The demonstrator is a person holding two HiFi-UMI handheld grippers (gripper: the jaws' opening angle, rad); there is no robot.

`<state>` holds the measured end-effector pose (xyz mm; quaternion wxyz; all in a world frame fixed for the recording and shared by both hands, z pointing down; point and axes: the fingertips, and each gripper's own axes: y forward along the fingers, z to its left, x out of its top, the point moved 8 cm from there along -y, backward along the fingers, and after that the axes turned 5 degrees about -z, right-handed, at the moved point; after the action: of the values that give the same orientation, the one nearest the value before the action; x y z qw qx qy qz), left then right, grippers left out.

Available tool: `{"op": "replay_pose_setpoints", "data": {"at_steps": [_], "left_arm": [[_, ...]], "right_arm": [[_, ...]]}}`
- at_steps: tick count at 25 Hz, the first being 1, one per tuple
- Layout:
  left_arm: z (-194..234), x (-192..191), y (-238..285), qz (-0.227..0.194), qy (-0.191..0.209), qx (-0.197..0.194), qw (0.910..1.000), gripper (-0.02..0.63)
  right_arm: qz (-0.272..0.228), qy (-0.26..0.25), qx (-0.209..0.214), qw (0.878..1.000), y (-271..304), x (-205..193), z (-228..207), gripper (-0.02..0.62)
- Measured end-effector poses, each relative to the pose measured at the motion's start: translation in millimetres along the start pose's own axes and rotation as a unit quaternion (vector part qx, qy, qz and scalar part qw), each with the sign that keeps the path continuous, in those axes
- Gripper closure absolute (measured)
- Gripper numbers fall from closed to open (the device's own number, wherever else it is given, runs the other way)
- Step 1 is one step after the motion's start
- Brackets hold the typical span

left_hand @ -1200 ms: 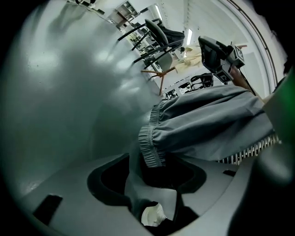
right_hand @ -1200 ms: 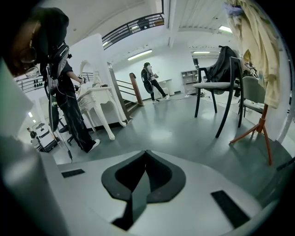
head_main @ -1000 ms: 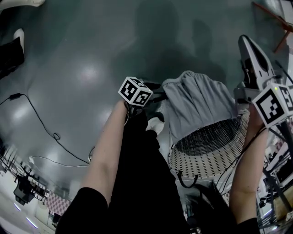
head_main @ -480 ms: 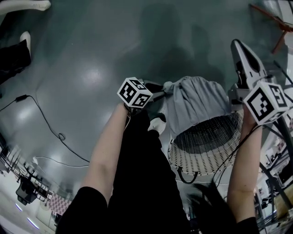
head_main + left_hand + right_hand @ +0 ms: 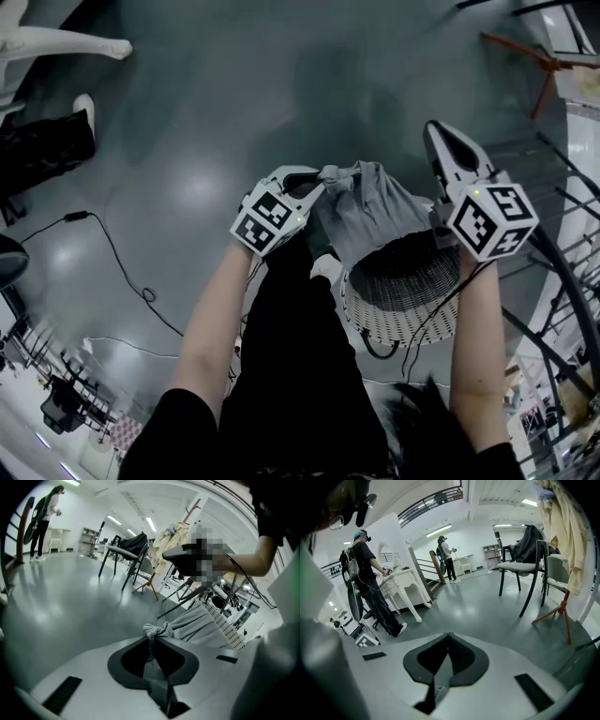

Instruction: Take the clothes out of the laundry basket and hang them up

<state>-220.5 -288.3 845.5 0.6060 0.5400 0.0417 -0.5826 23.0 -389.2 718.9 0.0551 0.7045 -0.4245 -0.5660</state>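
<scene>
- Your task thing is 1 grey garment (image 5: 373, 211): plain soft cloth with no print. It falls in long folds and is gathered into a tight knot-like bunch at its top edge.
- The garment is half out of the laundry basket (image 5: 398, 314). Its bunched top is lifted above and to the left of the basket's rim in the head view, and its lower end drops into the basket's mouth.
- There is 1 laundry basket, white and round, with a wall of small holes. The left gripper view shows the grey folds lying against that wall.
- You hold 2 grippers, each with 1 marker cube.
- Your left gripper (image 5: 319, 184) sits just left of the basket's rim. Its jaws have just been closing and now stand narrow, pinching the bunched edge of the garment. In the left gripper view the cloth runs down between the dark pads (image 5: 140, 656).
- Your right gripper (image 5: 434, 133) is raised over the basket's right side, beside the garment's right edge. In the right gripper view its jaws are pressed together tip to tip.
- Beyond the basket, the right gripper view shows 2 people (image 5: 365, 573) standing on the grey floor (image 5: 206, 103).
- That view also shows 1 dark chair (image 5: 520, 571) with dark cloth hung on its back.
- 1 black cable (image 5: 117, 258) lies on the floor well left of the basket.
</scene>
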Motion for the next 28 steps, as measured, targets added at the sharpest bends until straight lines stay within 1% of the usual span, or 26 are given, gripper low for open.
{"op": "replay_pose_setpoints", "data": {"at_steps": [2,5,7,9,12,15,18,21,23,26,28], "left_arm": [[-10,23,-14,-0.008,0.032,0.011,0.9994,0.554],[-24,54,-35,-0.02,0.069,0.026,0.9971,0.554],[-37,72,-48,-0.025,0.094,0.036,0.9946,0.554],[-54,87,-60,-0.024,0.128,0.036,0.9909,0.554],[-85,108,-72,-0.016,0.193,0.02,0.9809,0.554],[-114,122,-80,-0.005,0.26,0.001,0.9656,0.554],[-138,131,-89,-0.002,0.305,-0.007,0.9524,0.554],[-158,137,-95,-0.001,0.335,-0.01,0.9421,0.554],[-171,137,-95,-0.002,0.349,-0.014,0.9369,0.554],[-185,133,-94,-0.002,0.364,-0.023,0.9311,0.554],[-188,130,-92,-0.005,0.367,-0.03,0.9297,0.554]], "right_arm": [[0.013,0.002,-0.005,1.0,-7,5,4,0.583],[0.039,0.004,-0.014,0.999,-14,11,11,0.583],[0.058,0.008,-0.017,0.998,-21,15,16,0.583],[0.075,0.011,-0.019,0.997,-29,17,21,0.584],[0.099,0.023,-0.02,0.995,-43,21,26,0.583],[0.129,0.04,-0.012,0.991,-54,21,32,0.583],[0.163,0.048,0.003,0.985,-60,15,44,0.583],[0.209,0.033,0.02,0.977,-57,4,55,0.583],[0.243,0.023,0.031,0.969,-50,-7,60,0.583],[0.302,0.016,0.046,0.952,-36,-28,60,0.583],[0.337,0.014,0.05,0.94,-21,-39,57,0.57]]}}
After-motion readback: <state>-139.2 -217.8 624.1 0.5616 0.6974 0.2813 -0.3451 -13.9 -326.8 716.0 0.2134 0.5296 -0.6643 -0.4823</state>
